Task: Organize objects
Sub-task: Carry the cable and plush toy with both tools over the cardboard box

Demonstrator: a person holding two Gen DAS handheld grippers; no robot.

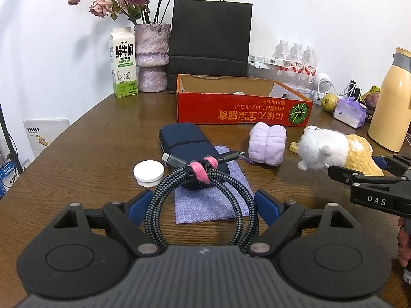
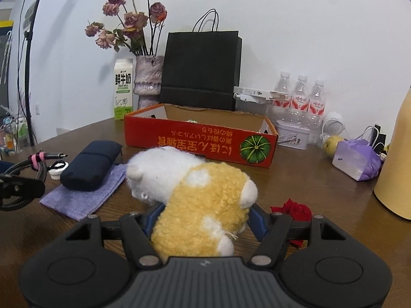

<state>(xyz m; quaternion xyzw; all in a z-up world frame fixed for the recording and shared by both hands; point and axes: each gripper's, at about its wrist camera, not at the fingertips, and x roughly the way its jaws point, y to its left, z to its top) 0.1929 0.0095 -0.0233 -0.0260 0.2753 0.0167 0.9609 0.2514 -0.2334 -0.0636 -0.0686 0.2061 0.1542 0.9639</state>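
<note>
Left gripper [image 1: 203, 205] grips coiled braided cable [image 1: 200, 200]; right gripper [image 2: 203, 220] clamps plush hamster [image 2: 195, 192]. Brown wooden table [image 1: 90, 154], white wall [image 1: 308, 12], red cardboard tray [image 1: 241, 110] behind.

I have the coiled braided cable [image 1: 203, 202] pinched in my left gripper [image 1: 203, 205], its pink tie [image 1: 201, 170] uppermost, over the purple cloth [image 1: 213, 195]. At the right edge my right gripper [image 1: 359, 166] holds the plush hamster [image 1: 331, 151], before the red cardboard box [image 1: 241, 107].
</note>
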